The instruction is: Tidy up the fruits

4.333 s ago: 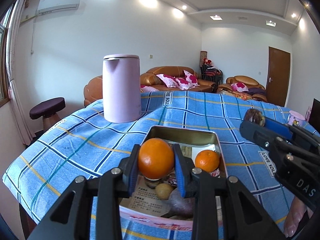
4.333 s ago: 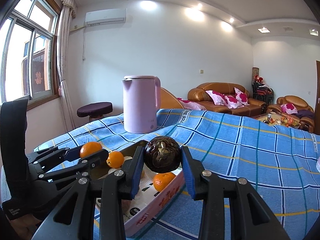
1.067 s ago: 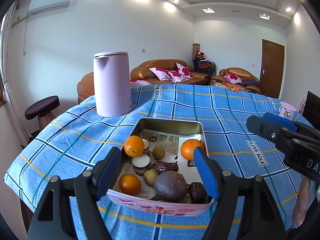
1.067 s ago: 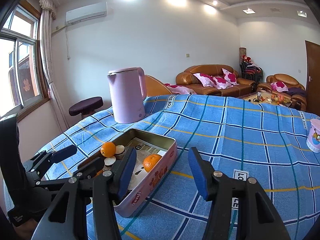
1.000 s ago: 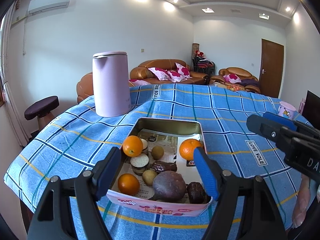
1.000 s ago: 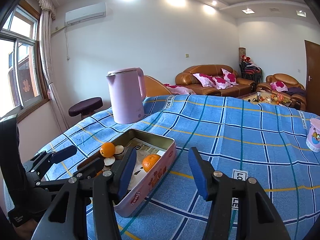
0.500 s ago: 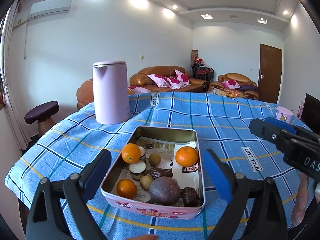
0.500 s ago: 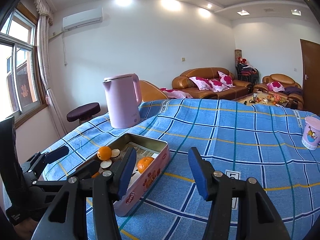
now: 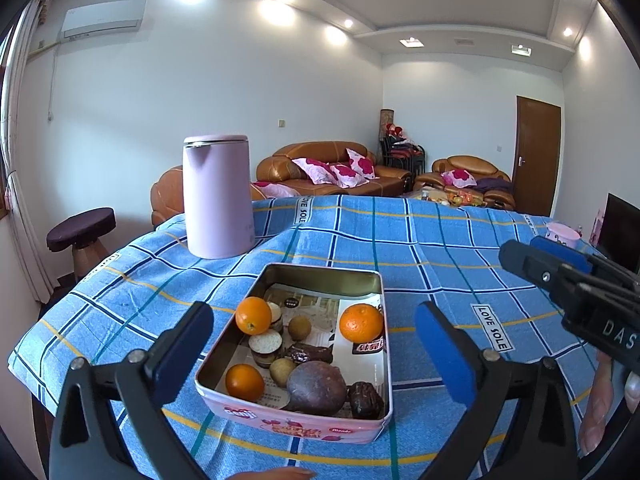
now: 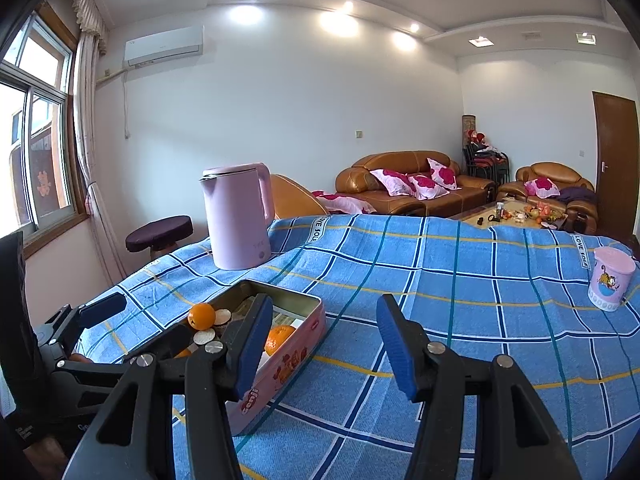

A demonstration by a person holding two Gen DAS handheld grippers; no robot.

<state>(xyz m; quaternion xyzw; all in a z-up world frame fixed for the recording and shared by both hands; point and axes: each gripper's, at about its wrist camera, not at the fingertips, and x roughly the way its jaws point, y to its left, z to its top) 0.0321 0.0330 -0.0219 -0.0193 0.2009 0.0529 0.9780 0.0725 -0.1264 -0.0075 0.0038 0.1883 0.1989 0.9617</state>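
The left gripper [image 9: 312, 350] is opening wide, nothing gripped; the tin [image 9: 296, 420] is framed at 12 o'clock. The right gripper [image 10: 322, 344] is held apart, empty.

Both fisheye views are bright and sharp. Recessed ceiling spotlights [image 9: 276, 12] bloom into soft white glare on the wall, and daylight enters through the window [image 10: 36, 136], slightly overexposed. Shadows on the blue checked tablecloth [image 9: 400, 236] are faint. Straight lines bow strongly outward, and dark vignetting fills the corners.
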